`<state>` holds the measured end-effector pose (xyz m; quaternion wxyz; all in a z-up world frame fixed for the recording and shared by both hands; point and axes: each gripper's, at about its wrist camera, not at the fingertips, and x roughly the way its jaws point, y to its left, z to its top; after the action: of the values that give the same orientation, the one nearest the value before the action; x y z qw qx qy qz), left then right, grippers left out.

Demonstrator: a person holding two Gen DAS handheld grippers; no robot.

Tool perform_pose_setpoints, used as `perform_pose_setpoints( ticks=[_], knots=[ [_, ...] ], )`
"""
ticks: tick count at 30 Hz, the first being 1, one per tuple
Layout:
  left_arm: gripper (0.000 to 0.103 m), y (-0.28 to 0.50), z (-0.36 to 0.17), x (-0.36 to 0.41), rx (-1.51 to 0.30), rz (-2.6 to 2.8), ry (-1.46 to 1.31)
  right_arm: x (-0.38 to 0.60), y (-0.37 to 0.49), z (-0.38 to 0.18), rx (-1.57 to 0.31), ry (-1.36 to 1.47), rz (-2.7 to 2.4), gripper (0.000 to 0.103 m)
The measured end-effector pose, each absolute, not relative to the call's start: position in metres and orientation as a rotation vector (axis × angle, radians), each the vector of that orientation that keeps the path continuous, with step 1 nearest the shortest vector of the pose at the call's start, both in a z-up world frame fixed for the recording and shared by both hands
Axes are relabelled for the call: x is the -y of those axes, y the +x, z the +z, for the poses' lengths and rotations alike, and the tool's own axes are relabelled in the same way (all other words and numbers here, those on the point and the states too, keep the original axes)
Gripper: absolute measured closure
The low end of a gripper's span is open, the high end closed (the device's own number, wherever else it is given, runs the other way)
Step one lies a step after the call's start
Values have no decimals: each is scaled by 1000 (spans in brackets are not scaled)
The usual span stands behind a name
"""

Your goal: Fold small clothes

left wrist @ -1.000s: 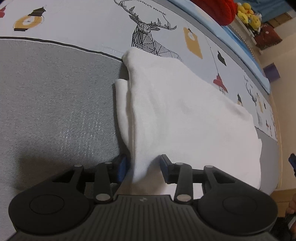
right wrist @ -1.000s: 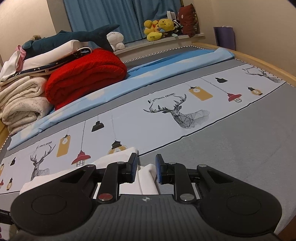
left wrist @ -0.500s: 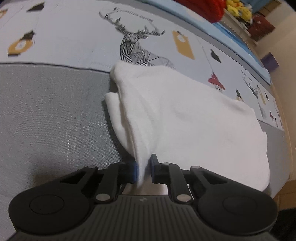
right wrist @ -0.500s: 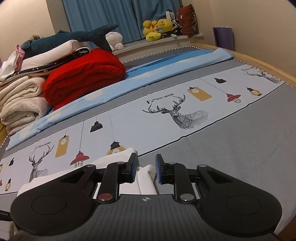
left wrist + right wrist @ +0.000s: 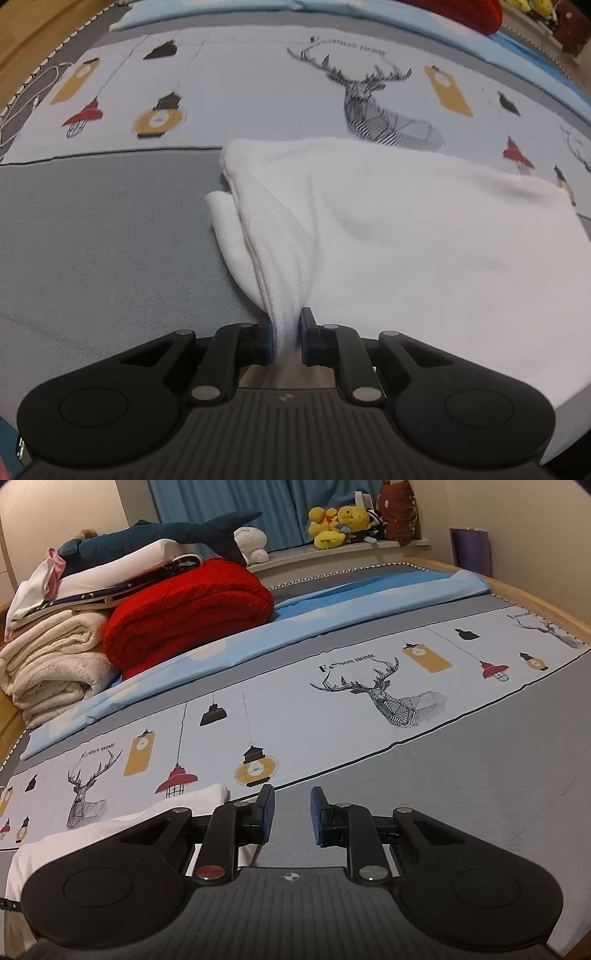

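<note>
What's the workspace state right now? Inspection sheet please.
Surface: bed cover, grey with deer and lamp print.
Job's things: white garment, partly folded, one edge lifted.
Clutter: red blanket, cream blankets, plush shark, yellow plush toys.
Grippers: left claw shut on white garment; right claw open, empty, beside the garment.
Cables: white cord at the bed's edge.
Surroundings: blue curtains.

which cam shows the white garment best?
Left wrist: the white garment fills the frame, one bunched edge pinched in the left gripper. Right wrist shows only a strip beside the open right gripper.
</note>
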<state>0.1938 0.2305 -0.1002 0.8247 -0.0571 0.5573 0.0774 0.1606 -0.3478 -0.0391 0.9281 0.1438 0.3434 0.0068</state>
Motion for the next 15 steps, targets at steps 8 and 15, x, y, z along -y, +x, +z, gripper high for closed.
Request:
perform_pose_setpoints(
  ticks=[8, 15],
  knots=[
    [90, 197, -61, -199, -1043, -23, -314, 348, 160, -37, -697, 280, 51, 81],
    [91, 218, -35, -121, -980, -252, -421, 355, 159, -36, -690, 247, 61, 81]
  ],
)
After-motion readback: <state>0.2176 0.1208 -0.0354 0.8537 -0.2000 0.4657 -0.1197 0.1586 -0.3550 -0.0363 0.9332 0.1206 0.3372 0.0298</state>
